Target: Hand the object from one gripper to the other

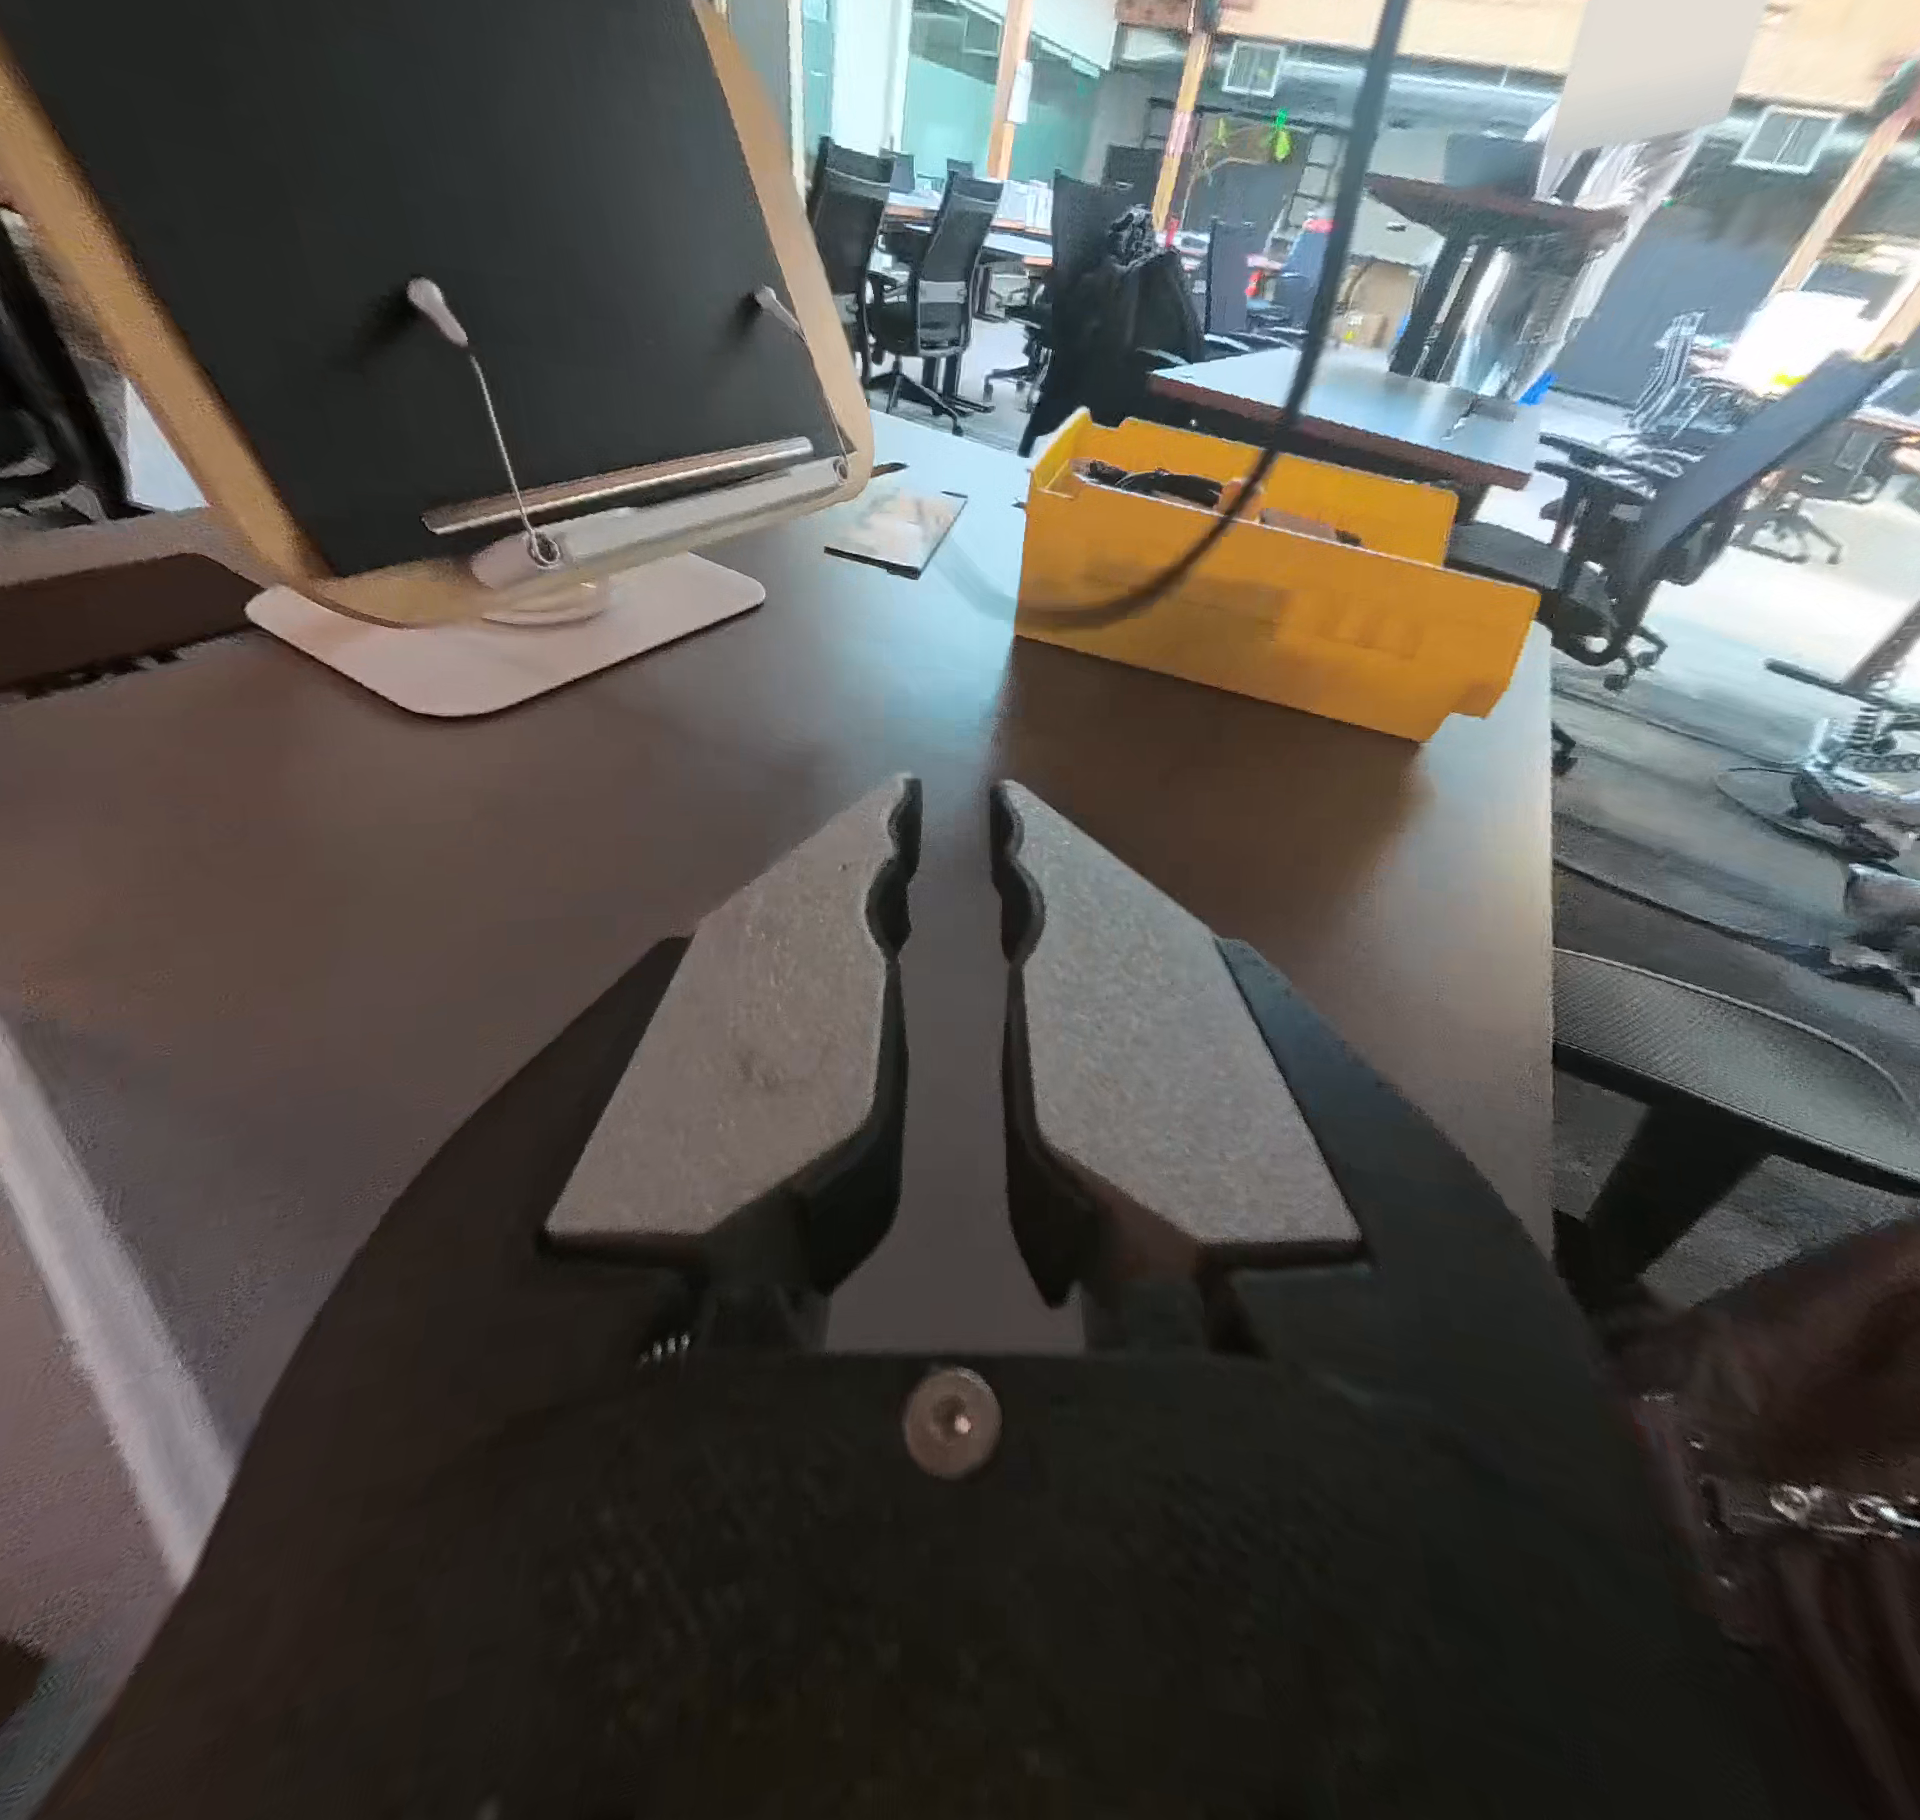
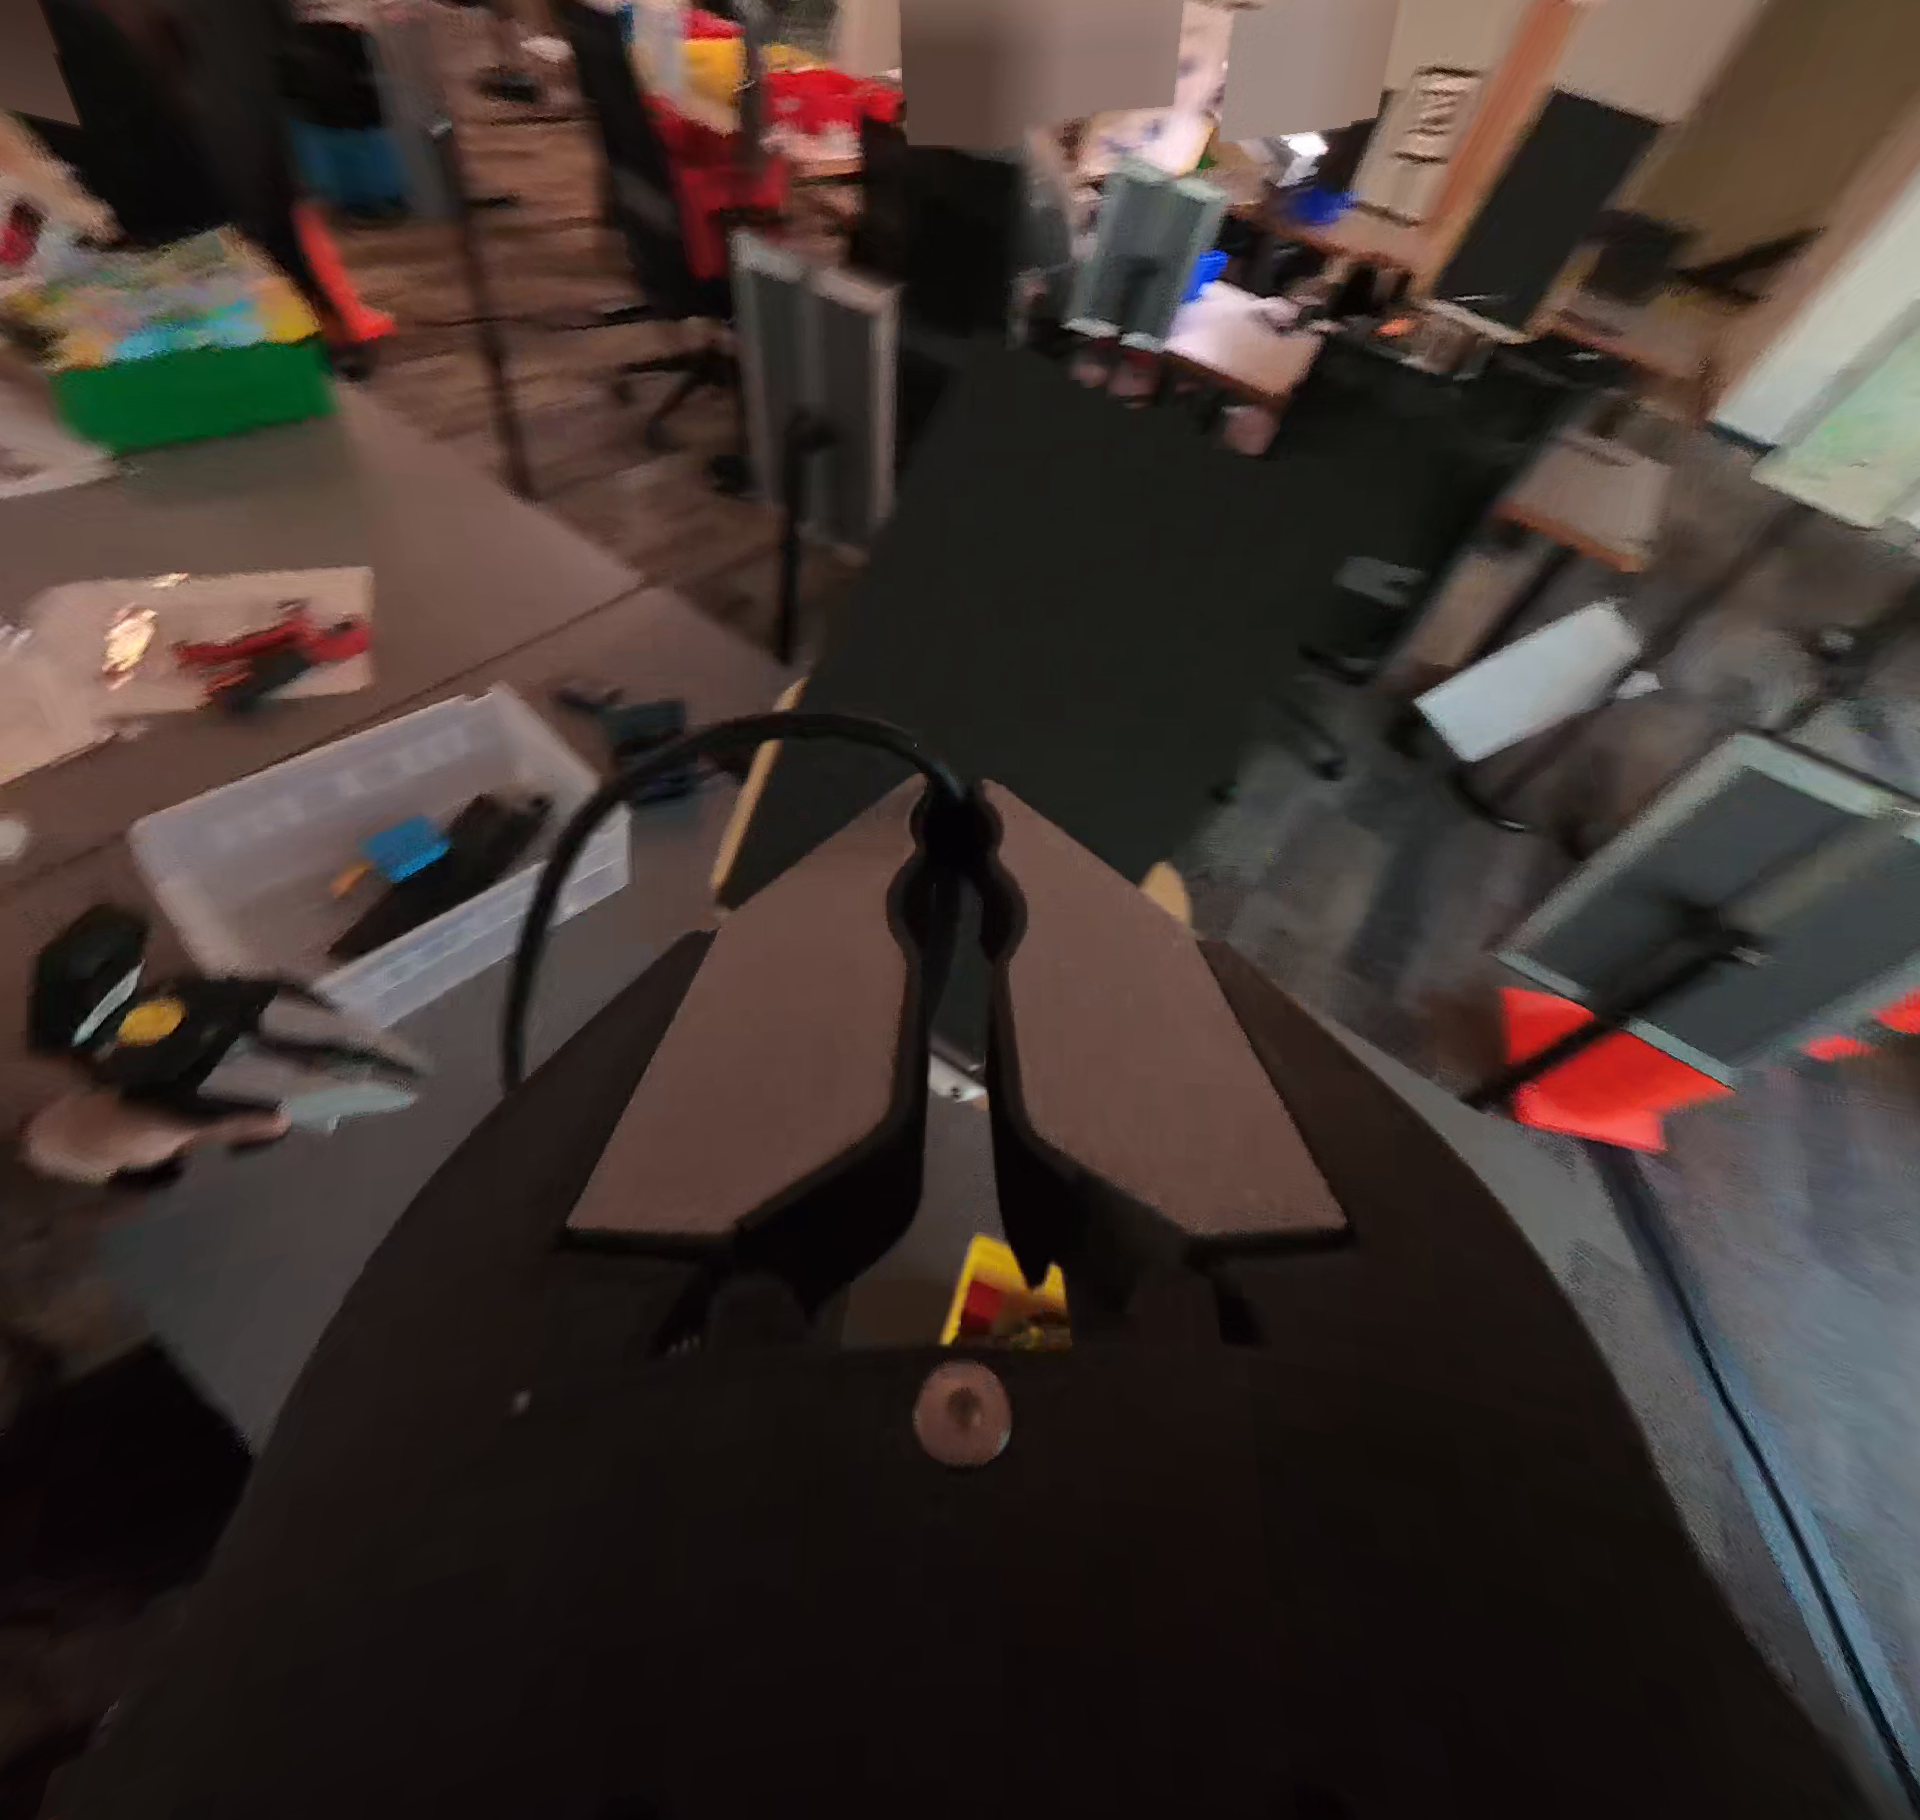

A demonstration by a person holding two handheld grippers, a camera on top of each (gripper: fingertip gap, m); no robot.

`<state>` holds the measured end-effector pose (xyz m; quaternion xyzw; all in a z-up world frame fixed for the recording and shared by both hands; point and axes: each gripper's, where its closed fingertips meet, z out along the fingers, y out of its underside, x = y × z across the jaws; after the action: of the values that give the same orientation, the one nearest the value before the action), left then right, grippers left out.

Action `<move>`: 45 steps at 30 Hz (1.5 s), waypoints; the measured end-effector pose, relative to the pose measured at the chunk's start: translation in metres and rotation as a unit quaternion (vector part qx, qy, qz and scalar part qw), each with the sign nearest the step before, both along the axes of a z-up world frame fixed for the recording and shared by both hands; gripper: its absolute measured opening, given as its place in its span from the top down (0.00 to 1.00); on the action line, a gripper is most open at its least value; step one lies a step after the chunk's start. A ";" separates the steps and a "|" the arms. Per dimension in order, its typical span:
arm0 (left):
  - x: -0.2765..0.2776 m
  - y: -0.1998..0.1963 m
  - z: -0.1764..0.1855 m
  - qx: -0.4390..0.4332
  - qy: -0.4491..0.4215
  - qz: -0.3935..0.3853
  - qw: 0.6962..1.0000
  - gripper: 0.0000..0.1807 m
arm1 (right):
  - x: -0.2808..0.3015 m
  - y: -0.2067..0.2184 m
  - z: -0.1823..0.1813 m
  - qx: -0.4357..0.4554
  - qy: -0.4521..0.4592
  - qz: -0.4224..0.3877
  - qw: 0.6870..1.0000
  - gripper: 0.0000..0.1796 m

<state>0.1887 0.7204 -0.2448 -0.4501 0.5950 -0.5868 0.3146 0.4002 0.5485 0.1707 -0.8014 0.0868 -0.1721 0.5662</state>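
From my left gripper [image 1: 954, 814], the bin [image 1: 1278, 596] sits ahead and to the right on the table [image 1: 727, 783]. The stand [image 1: 416, 316] is left of the bin, and a flat card [image 1: 896, 531] lies on the table between them. A cable [image 1: 1340, 212] hangs down in front of the bin. Chairs [image 1: 935, 284] stand behind the bin. My right gripper [image 2: 954, 814] holds the cable [image 2: 644, 804] at its tips, and the cable arcs off to the left.

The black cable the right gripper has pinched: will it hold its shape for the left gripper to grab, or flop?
Probably floppy: the black cable arcs limply out of the shut right gripper. In the left view it hangs slack into the yellow bin. It looks thin, so may slip.
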 end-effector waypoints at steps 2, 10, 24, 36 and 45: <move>0.000 -0.011 -0.003 0.010 -0.007 -0.013 1.000 0.94 | 0.012 -0.019 0.029 0.007 -0.010 -0.038 0.999 1.00; 0.006 -0.050 -0.015 0.070 0.005 -0.042 0.997 0.92 | 0.071 -0.075 -0.016 -0.064 0.007 -0.143 0.988 1.00; 0.000 -0.062 -0.023 0.045 0.034 -0.078 0.995 0.90 | 0.110 -0.162 -0.342 -0.327 0.243 -0.129 0.904 1.00; -0.003 -0.063 -0.041 0.033 0.101 -0.071 0.992 0.71 | 0.114 -0.233 -0.434 -0.395 0.315 -0.198 0.840 0.80; -0.052 0.031 0.047 0.124 -0.036 0.076 0.989 0.63 | 0.001 -0.099 -0.336 -0.179 0.166 0.012 0.970 0.77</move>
<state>0.1372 0.7517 -0.1977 -0.4306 0.6154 -0.4987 0.4326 0.4014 0.4493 -0.1653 -0.9082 0.1377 -0.0424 0.3930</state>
